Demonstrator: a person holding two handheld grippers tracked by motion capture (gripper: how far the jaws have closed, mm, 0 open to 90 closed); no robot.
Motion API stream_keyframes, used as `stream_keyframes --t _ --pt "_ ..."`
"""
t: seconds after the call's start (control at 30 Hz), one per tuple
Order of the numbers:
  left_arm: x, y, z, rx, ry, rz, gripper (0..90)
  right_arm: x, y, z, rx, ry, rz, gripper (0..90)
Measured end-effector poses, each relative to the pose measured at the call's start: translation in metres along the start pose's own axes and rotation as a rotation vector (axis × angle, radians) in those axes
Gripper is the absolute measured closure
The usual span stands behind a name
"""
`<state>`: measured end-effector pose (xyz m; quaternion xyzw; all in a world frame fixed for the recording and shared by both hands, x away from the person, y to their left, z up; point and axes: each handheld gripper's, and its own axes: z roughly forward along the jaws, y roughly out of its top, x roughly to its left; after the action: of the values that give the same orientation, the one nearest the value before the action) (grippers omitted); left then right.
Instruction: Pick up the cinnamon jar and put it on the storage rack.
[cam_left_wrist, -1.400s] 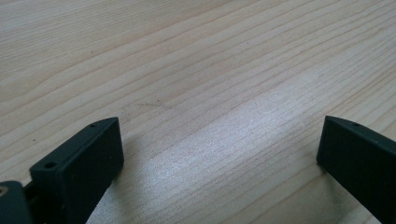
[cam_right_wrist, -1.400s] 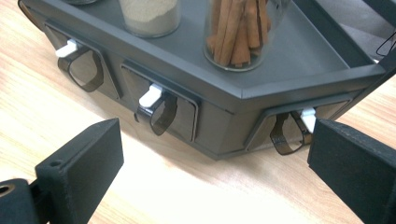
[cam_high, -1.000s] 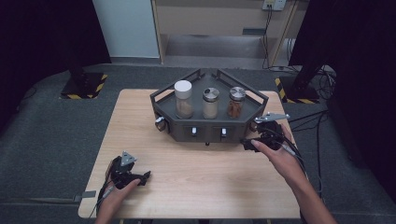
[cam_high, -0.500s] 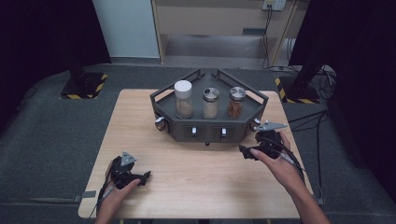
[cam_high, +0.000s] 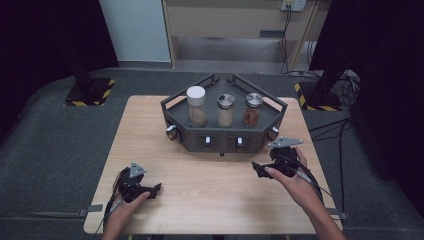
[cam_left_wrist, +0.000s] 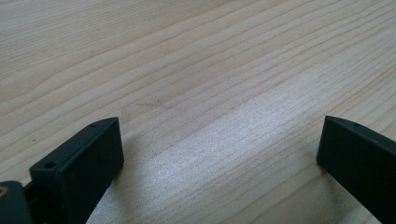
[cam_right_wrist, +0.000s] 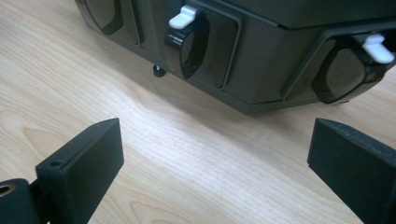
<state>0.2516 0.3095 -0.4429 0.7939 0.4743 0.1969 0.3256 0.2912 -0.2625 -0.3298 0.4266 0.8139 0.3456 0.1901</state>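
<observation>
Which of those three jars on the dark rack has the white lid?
The left jar, the tallest, holding pale brown powder. The middle jar and right jar have silvery metal caps instead.

The dark rack (cam_high: 224, 131) blocks the far middle of the table (cam_high: 210, 200); three jars (cam_high: 225, 110) crowd its top. Bare wood lies in front of the rack and at both its sides, where a gripper could pass.

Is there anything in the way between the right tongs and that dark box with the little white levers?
Nothing visible. The right tongs are open and point at the dark rack, with bare wooden table between them. The nearest white lever sits straight ahead, uncovered. The left tongs rest far off.
</observation>
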Motion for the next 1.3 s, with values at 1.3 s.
stream_keyframes --t 1.3 --pt "0.000 0.000 0.000 0.000 0.000 0.000 0.0 0.028 -0.051 0.049 0.083 0.096 0.011 3.8"
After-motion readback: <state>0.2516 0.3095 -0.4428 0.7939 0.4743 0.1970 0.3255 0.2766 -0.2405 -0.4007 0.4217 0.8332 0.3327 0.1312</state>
